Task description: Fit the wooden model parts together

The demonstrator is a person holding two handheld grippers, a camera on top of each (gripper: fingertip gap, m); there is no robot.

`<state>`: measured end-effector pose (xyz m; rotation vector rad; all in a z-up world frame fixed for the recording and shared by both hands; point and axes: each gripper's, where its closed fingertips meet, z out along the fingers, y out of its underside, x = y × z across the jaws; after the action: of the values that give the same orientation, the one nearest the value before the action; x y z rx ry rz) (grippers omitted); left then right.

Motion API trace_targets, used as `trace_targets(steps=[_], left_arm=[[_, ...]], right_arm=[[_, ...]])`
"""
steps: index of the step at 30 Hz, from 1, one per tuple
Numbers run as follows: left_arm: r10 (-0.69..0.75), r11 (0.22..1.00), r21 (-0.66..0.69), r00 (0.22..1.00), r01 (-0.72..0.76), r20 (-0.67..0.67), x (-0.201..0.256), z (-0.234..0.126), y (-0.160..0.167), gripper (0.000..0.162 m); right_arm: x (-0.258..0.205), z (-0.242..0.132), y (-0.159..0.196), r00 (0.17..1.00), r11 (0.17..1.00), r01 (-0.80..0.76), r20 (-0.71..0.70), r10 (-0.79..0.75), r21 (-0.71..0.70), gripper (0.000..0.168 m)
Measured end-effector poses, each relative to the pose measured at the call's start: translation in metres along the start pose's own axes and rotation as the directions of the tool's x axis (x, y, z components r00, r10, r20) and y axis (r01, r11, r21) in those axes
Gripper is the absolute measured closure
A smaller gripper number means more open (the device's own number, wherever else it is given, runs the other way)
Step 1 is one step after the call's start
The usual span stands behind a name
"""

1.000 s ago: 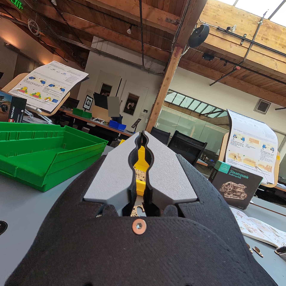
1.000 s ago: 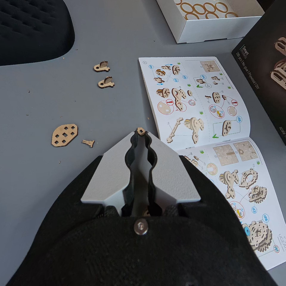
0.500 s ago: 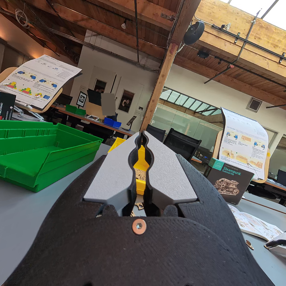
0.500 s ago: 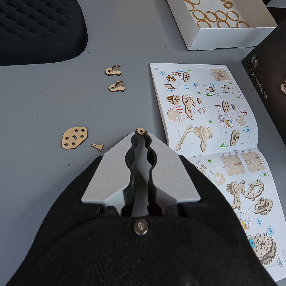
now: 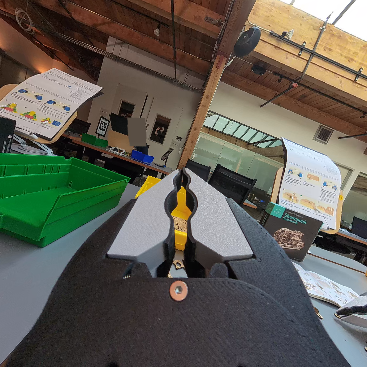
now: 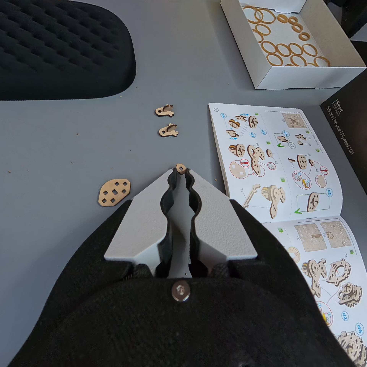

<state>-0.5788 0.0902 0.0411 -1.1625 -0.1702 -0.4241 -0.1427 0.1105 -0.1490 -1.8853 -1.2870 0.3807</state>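
My right gripper [image 6: 180, 172] is shut on a small wooden washer with a square hole [image 6: 180, 168], held just above the grey table. An oval wooden plate with several square holes [image 6: 114, 192] lies to its left. Two small key-shaped wooden pieces [image 6: 165, 110] [image 6: 168, 130] lie ahead of it. My left gripper [image 5: 182, 172] is shut, with nothing visible at its tips, and points up across the room. A small wooden piece [image 5: 178, 265] shows on the table through the gap at the base of its fingers. Its black body [image 6: 59, 49] fills the upper left of the right wrist view.
An open instruction booklet [image 6: 278, 178] lies right of the right gripper. Beyond it are a white box of wooden rings [image 6: 297, 79] and a black kit box [image 6: 349, 127]. In the left wrist view a green bin [image 5: 59, 198] and a yellow bin [image 5: 179, 216] stand ahead. Left tips to right tips: about 50 centimetres. The small wooden piece [image 5: 178, 265] is about 25 centimetres from my left fingertips and 35 centimetres from my right.
My right gripper has moved forward and left with the washer in it. The small T-shaped pin beside the oval plate is now hidden behind its left finger. The left gripper barely shifted.
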Motion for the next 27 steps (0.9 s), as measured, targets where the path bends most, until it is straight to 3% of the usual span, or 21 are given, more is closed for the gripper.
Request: trace_targets(steps=[9,18,21,27], left_arm=[[0.004,1.0,-0.023,1.0,-0.004,-0.022,0.008,0.005,0.006,0.162],[0.018,0.999,-0.034,1.0,-0.018,-0.023,0.011,0.007,0.008,0.162],[0.012,0.999,-0.034,1.0,-0.013,-0.027,0.011,0.007,0.009,0.162],[0.018,0.999,-0.039,0.999,-0.019,-0.028,0.011,0.006,0.009,0.162]], right_arm=[[-0.039,0.014,-0.035,0.992,0.998,-0.005,0.127,-0.003,0.059,0.159],[-0.044,0.018,-0.03,0.987,0.999,-0.03,0.162,0.025,0.028,0.158],[-0.047,0.015,-0.032,0.977,0.998,-0.062,0.206,0.054,0.032,0.149],[-0.042,0.004,-0.039,0.941,0.997,0.039,0.332,-0.061,0.072,0.148]])
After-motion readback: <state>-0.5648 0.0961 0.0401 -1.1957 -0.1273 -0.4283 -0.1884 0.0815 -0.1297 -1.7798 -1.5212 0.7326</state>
